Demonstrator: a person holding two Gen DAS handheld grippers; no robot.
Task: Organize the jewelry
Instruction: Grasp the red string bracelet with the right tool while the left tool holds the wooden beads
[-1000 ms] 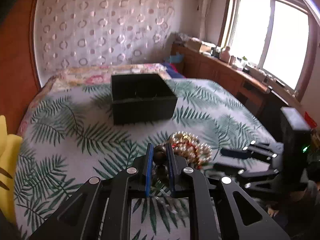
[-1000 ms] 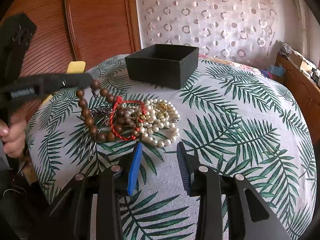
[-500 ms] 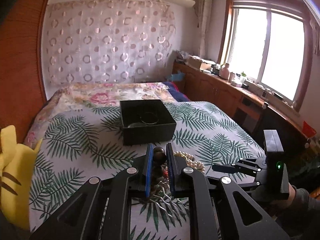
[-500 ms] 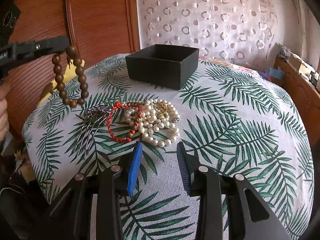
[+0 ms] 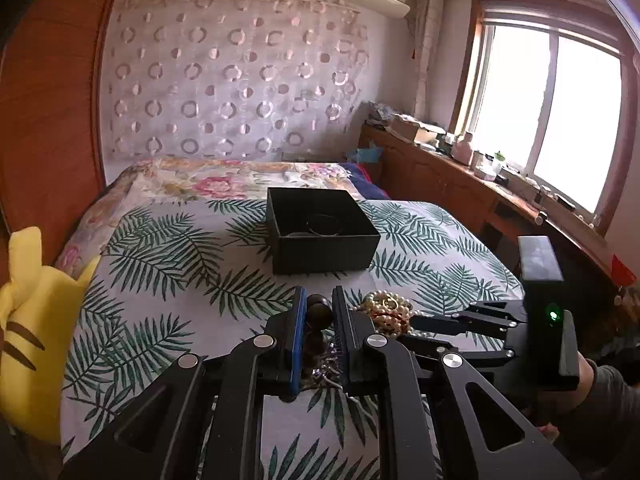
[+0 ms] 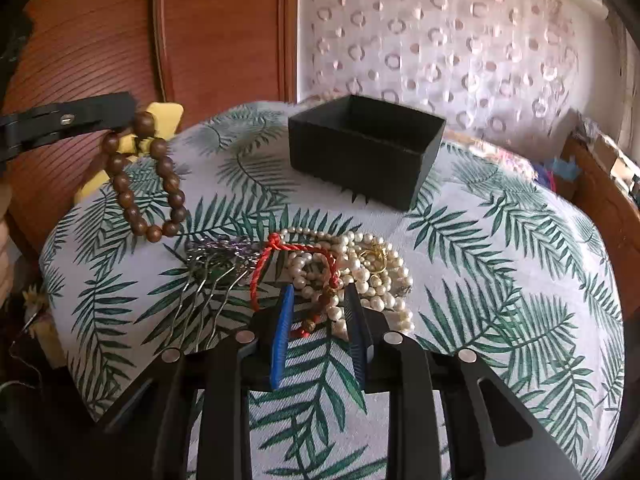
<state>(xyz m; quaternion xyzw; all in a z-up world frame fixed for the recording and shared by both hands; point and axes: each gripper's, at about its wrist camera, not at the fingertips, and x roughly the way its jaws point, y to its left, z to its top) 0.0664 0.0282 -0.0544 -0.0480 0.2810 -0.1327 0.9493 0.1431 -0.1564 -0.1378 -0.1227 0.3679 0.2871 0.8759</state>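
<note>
My left gripper is shut on a brown wooden bead bracelet. In the right wrist view the bracelet hangs in the air from the left gripper, left of the pile. The open black box stands on the leaf-print bed ahead; a thin bangle lies inside. My right gripper is open, its fingertips at the near edge of the jewelry pile: a pearl necklace, a red cord bracelet and a metal hair comb. The black box sits behind the pile.
A yellow plush toy lies at the bed's left edge. A wooden headboard rises on the left. A wooden sideboard with small items runs under the window on the right.
My left gripper lifted the wooden bracelet off the pile and holds it higher. My right gripper moved forward to the pile's edge, fingertips now around the red cord and pearls.
</note>
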